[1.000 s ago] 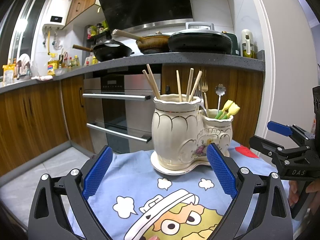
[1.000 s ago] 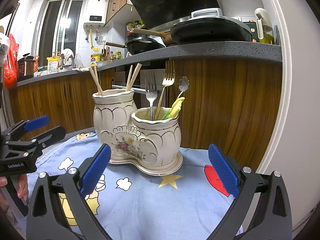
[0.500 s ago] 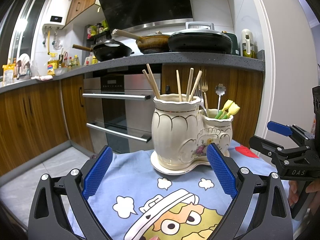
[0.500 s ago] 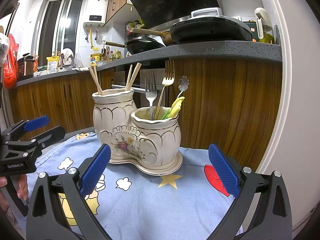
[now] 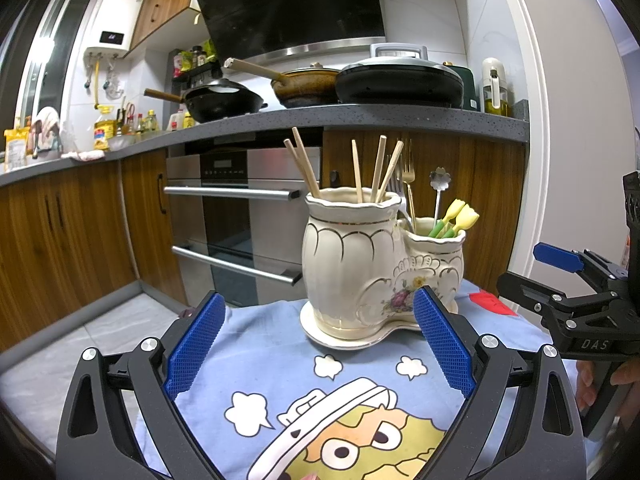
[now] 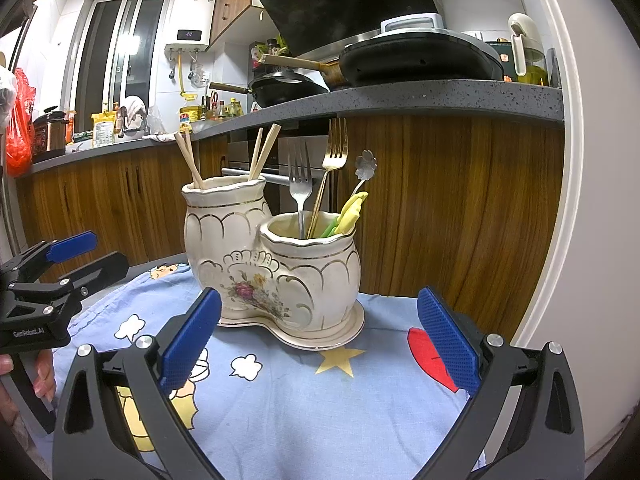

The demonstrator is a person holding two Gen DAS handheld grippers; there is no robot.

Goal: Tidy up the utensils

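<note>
Twin ceramic utensil holder [image 5: 380,268] stands on its own saucer base on the cloth-covered bench [image 6: 320,400], toward the far edge. The taller pot [image 6: 224,240] holds the wooden chopsticks [image 5: 376,170], which lean apart against its rim. The shorter pot [image 6: 312,272] holds a silver fork [image 6: 300,176], a gold fork [image 6: 334,152], a flower-topped spoon [image 6: 365,166] and yellow-and-green tulip-shaped picks [image 5: 460,216]. No utensils seen loose on the cartoon-print cloth [image 5: 320,420].

Left gripper [image 5: 320,344]: spread wide, nothing between the blue pads, low over the near edge of the bench and well short of the holder. Right gripper [image 6: 316,340]: also spread and empty, near the right-hand edge, facing the shorter pot. Each gripper shows in the other's view, off to the side.

Change over the last second: none to speak of. Holder, utensils and both grippers sit where they were; neither gripper has closed or advanced.

Reading: sorting looks done, or a pause before the next pick. With like already grouped with like, little appears left to do.
</note>
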